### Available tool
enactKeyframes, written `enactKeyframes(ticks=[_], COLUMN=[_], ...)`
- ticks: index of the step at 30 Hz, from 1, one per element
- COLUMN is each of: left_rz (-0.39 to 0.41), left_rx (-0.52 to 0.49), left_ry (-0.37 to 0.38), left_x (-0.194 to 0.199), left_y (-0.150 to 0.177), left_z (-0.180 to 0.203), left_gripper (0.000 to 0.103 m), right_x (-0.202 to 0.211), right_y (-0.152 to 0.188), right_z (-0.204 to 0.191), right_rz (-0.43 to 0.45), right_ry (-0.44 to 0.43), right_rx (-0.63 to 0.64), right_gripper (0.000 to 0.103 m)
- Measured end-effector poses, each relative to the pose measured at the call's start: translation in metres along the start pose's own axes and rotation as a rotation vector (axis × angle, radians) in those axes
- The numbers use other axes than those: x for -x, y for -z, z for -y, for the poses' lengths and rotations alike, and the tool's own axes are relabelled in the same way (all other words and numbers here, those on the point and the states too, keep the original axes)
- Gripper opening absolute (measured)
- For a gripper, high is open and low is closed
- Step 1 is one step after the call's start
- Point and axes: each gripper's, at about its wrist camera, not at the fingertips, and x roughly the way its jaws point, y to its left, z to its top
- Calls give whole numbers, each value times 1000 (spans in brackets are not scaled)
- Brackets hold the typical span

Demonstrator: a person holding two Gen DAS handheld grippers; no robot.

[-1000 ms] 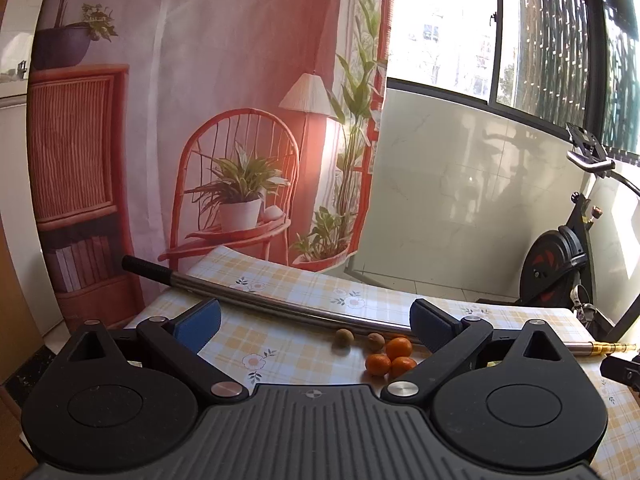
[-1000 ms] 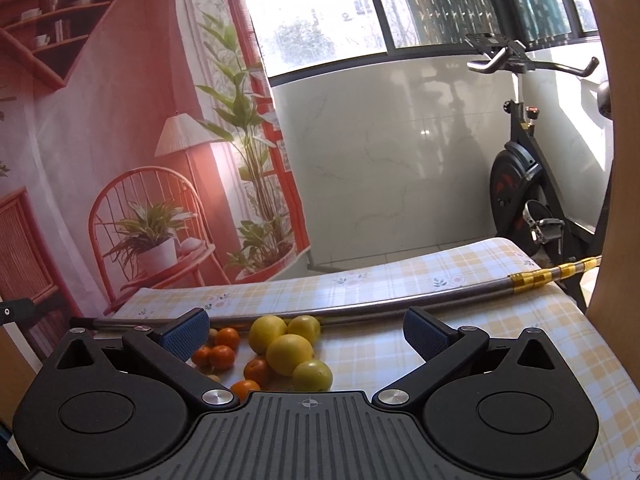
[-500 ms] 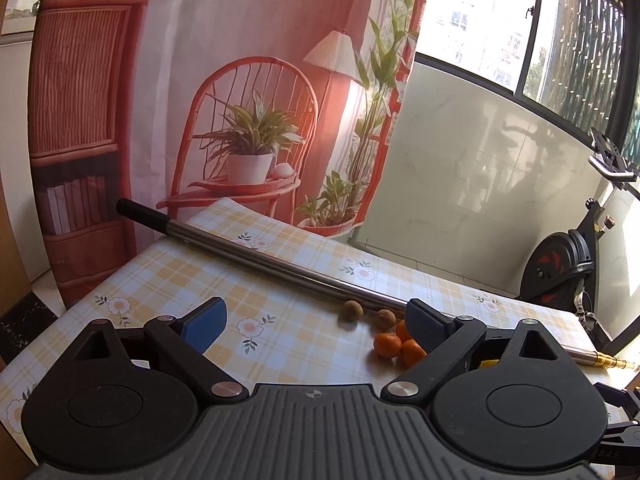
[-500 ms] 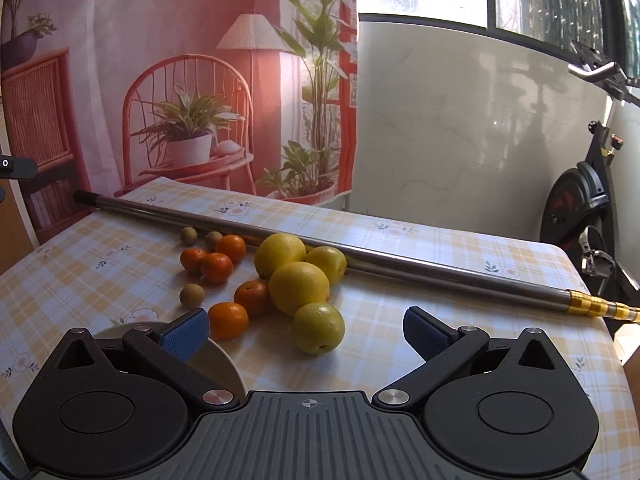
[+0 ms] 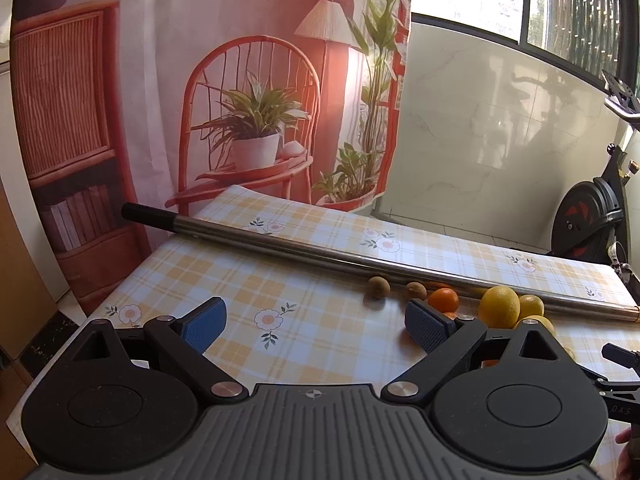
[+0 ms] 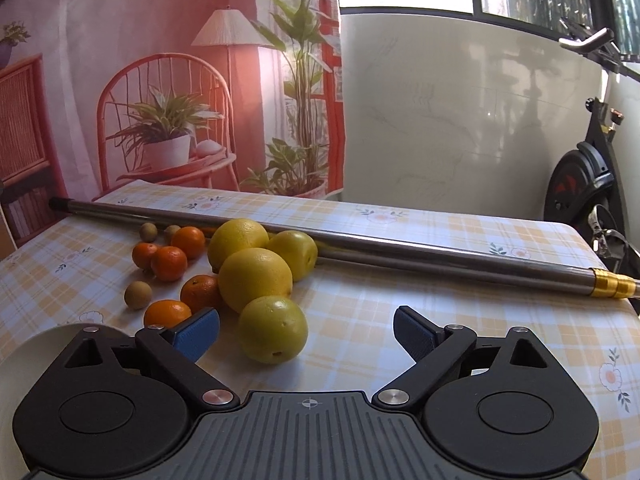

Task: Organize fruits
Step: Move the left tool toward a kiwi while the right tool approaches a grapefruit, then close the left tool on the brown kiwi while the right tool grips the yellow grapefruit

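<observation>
Yellow citrus (image 6: 273,329) sits just ahead of the right gripper (image 6: 306,334), between its spread, empty jaws, likely lined up for grasping; left gripper (image 5: 316,326) hangs released over the counter (image 5: 304,320)

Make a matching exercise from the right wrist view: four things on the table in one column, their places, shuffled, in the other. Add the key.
1. metal pole
2. nearest yellow fruit
3. white plate
4. lone brown fruit

A. left edge, partly behind the gripper
B. between the open right gripper's fingers
C. behind all the fruit
D. left of the orange fruits

Pairs: 1-C, 2-B, 3-A, 4-D
</observation>
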Motion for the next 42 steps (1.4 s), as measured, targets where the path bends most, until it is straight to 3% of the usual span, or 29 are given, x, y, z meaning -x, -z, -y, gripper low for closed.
enactKeyframes(ticks=[3,9,11,17,21,23,27,30,33,35,38,42], left_rz=[9,22,25,-3,-12,-33,-70,-125,-182,-211,-212,-189], left_rx=[-11,-38,-55,-107,-140,-161,-222,-209,-183,-181,-205,-259], left_ry=[-18,72,84,99,154,189,207,234,259,262,279,311], left_x=[-4,-12,-16,-36,-46,-52,-65,-79,-91,-98,-100,-98], left_y=[-1,3,5,13,17,22,28,34,38,43,47,50], left_z=[-2,4,10,33,45,54,68,75,77,80,85,95], left_gripper=[98,98,98,97,94,90,84,72,53,40,33,32], right_x=[-8,-24,-28,-34,-33,-33,-33,-33,-35,-35,-35,-35], right_y=[0,3,3,2,3,4,3,3,3,4,4,4], right_z=[1,0,0,-5,-3,0,0,-1,-2,-4,-4,-4], right_rz=[13,-9,-20,-41,-42,-42,-43,-45,-57,-57,-54,-52], right_ry=[-30,-27,-33,-78,-82,-92,-114,-127,-127,-114,-115,-114], right_rx=[-28,-13,-16,3,-13,-27,-27,-23,-18,-12,-6,-9], right_gripper=[93,91,81,72,64,58,57,57,46,44,44,44])
